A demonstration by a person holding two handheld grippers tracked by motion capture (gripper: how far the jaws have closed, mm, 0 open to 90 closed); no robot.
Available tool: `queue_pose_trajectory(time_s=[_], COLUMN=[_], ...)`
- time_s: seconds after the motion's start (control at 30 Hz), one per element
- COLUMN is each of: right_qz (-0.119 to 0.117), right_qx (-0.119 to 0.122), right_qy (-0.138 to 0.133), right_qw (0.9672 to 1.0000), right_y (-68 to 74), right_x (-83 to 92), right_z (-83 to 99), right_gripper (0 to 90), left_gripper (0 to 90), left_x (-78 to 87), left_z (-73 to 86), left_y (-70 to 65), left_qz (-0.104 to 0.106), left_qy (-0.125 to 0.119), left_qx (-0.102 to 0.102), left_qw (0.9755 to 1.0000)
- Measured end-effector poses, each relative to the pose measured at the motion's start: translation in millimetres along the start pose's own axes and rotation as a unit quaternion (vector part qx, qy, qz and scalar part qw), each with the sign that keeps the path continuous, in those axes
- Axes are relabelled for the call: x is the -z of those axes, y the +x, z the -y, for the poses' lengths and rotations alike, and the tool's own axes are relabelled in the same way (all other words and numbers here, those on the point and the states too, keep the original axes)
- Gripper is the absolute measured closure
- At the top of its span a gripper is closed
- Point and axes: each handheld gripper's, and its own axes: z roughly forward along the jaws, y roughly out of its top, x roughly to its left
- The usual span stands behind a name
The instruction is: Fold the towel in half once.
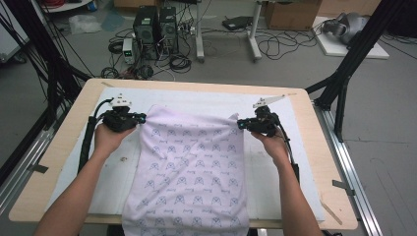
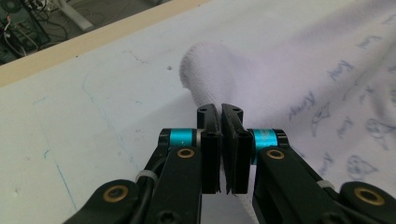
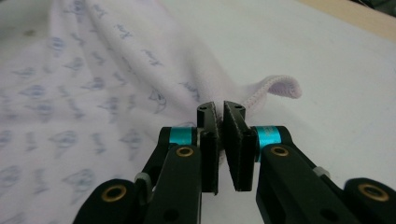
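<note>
The cloth (image 1: 189,167) is spread on the mat (image 1: 305,162), hanging off its near edge. Each far corner is clamped, by left gripper (image 1: 139,118) and right gripper (image 1: 241,124), apparently for lifting evenly.

Cloth (image 1: 189,172) near edge cut off by frame bottom — pinched corners hidden between jaws.
</note>
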Motion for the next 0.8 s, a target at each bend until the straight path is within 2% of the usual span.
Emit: queue_pose_trajectory(time_s=[0.03, 0.07, 0.1, 0.13, 0.17, 0.23, 0.27, 0.3, 0.33, 0.4, 0.43, 0.47, 0.5, 0.53, 0.57, 0.6, 0.63, 0.67, 0.73, 0.77, 0.8], right_qz=[-0.006, -0.006, -0.01, -0.01, -0.014, -0.015, -0.02, -0.02, -0.026, -0.033, -0.036, -0.036, -0.044, -0.049, -0.049, -0.052, -0.055, -0.06, -0.072, -0.072, -0.069], right_qx=[0.01, 0.01, 0.025, 0.025, 0.033, 0.035, 0.044, 0.044, 0.047, 0.051, 0.054, 0.056, 0.053, 0.051, 0.051, 0.05, 0.049, 0.042, 0.021, 0.021, 0.012], right_qy=[-0.007, -0.007, -0.018, -0.018, -0.017, -0.017, -0.011, -0.011, -0.005, -0.007, -0.004, -0.003, -0.004, -0.003, -0.003, 0.012, 0.015, 0.018, 0.022, 0.022, 0.011], right_qw=[0.9999, 0.9999, 0.9995, 0.9995, 0.9992, 0.9991, 0.9988, 0.9988, 0.9985, 0.9981, 0.9979, 0.9978, 0.9976, 0.9975, 0.9975, 0.9973, 0.9972, 0.9971, 0.997, 0.997, 0.9975], right_y=[6.7, 6.7, 18.7, 18.7, 29.0, 33.2, 44.8, 44.8, 55.4, 66.2, 70.1, 76.1, 80.7, 84.1, 84.1, 89.8, 89.0, 87.9, 80.3, 80.3, 75.7], right_x=[6.2, 6.2, 15.4, 15.4, 22.6, 25.2, 31.1, 31.1, 35.1, 39.8, 41.3, 43.7, 45.5, 46.2, 46.2, 45.4, 44.2, 42.9, 40.4, 40.4, 41.5], right_z=[-0.5, -0.5, 1.5, 1.5, 6.8, 9.9, 20.6, 20.6, 31.3, 43.0, 47.2, 53.8, 60.7, 67.6, 67.6, 82.2, 86.8, 90.9, 97.5, 97.5, 93.7], right_gripper=[84.6, 84.6, 84.5, 84.5, 84.5, 84.6, 84.6, 84.6, 84.6, 84.6, 84.6, 84.6, 84.6, 84.6, 84.6, 84.0, 82.7, 80.0, 70.1, 70.1, 63.4], left_gripper=[85.8, 85.8, 85.8, 85.8, 85.8, 85.8, 85.8, 85.8, 85.8, 85.8, 85.8, 85.8, 85.8, 85.8, 85.8, 84.7, 81.2, 73.1, 58.9, 58.9, 52.7], left_x=[10.8, 10.8, 17.8, 21.9, 28.6, 39.5, 47.0, 47.0, 52.9, 67.4, 67.4, 72.6, 82.3, 82.3, 86.9, 89.2, 89.8, 88.4, 87.1, 86.0, 82.7], left_z=[1.5, 1.5, 4.0, 5.7, 9.4, 18.5, 27.3, 27.3, 34.7, 52.1, 52.1, 59.0, 72.2, 72.2, 80.3, 86.5, 90.5, 96.8, 97.6, 97.1, 92.8], left_y=[-4.4, -4.4, -7.8, -10.5, -15.7, -24.9, -32.9, -32.9, -38.2, -51.2, -51.2, -56.0, -64.5, -64.5, -69.0, -71.9, -73.5, -75.0, -74.1, -72.5, -69.1], left_qz=[0.004, 0.004, 0.011, 0.014, 0.018, 0.029, 0.031, 0.031, 0.034, 0.044, 0.044, 0.049, 0.06, 0.06, 0.067, 0.069, 0.07, 0.068, 0.068, 0.068, 0.068], left_qy=[-0.01, -0.01, -0.02, -0.024, -0.03, -0.039, -0.033, -0.033, -0.037, -0.041, -0.041, -0.048, -0.047, -0.047, -0.042, -0.033, -0.024, 0.0, 0.007, 0.01, 0.008], left_qx=[-0.003, -0.003, -0.004, -0.005, -0.008, -0.015, -0.018, -0.018, -0.02, -0.028, -0.028, -0.024, -0.026, -0.026, -0.027, -0.03, -0.032, -0.027, -0.023, -0.019, -0.011], left_qw=[0.9999, 0.9999, 0.9997, 0.9996, 0.9994, 0.9987, 0.9988, 0.9988, 0.9985, 0.9978, 0.9978, 0.9973, 0.9968, 0.9968, 0.9965, 0.9967, 0.9967, 0.9973, 0.9974, 0.9974, 0.9976])
